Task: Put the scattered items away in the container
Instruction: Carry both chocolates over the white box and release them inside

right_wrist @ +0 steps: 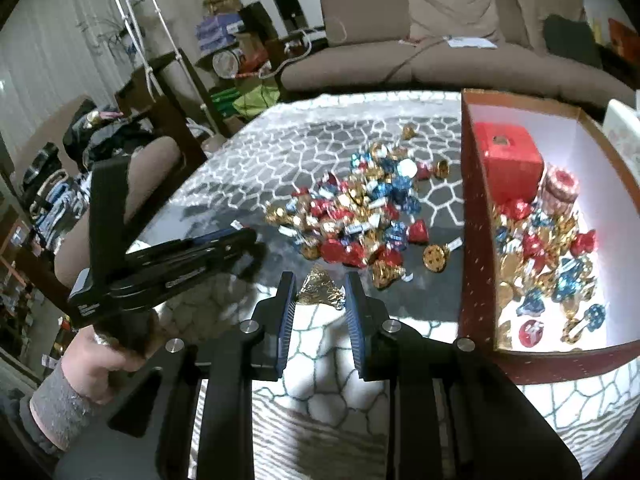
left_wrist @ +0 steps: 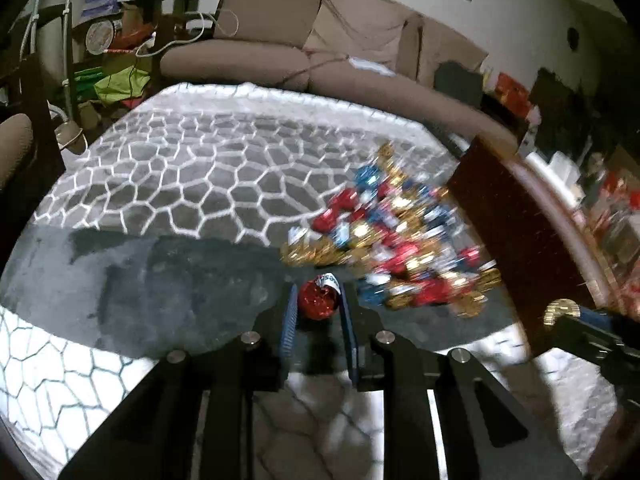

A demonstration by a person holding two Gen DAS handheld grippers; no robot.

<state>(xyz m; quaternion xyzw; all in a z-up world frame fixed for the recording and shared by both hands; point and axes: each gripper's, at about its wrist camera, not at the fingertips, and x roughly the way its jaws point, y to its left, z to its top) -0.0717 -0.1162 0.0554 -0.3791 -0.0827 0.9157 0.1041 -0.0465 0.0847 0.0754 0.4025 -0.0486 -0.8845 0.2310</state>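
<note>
Both grippers are pinching small foil-wrapped chocolates near the dark red cardboard box.
Left gripper is squeezing red foil candy, right gripper gold foil candy; light, crushable, slippery, so likely best gripped at the base.

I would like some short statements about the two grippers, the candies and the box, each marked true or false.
1. The left gripper has a red candy between its fingers. True.
2. The right gripper has a blue candy. False: a gold candy.
3. The box is empty. False: it holds candies and a red carton.
4. A pile of candies lies on the patterned cloth. True.
</note>
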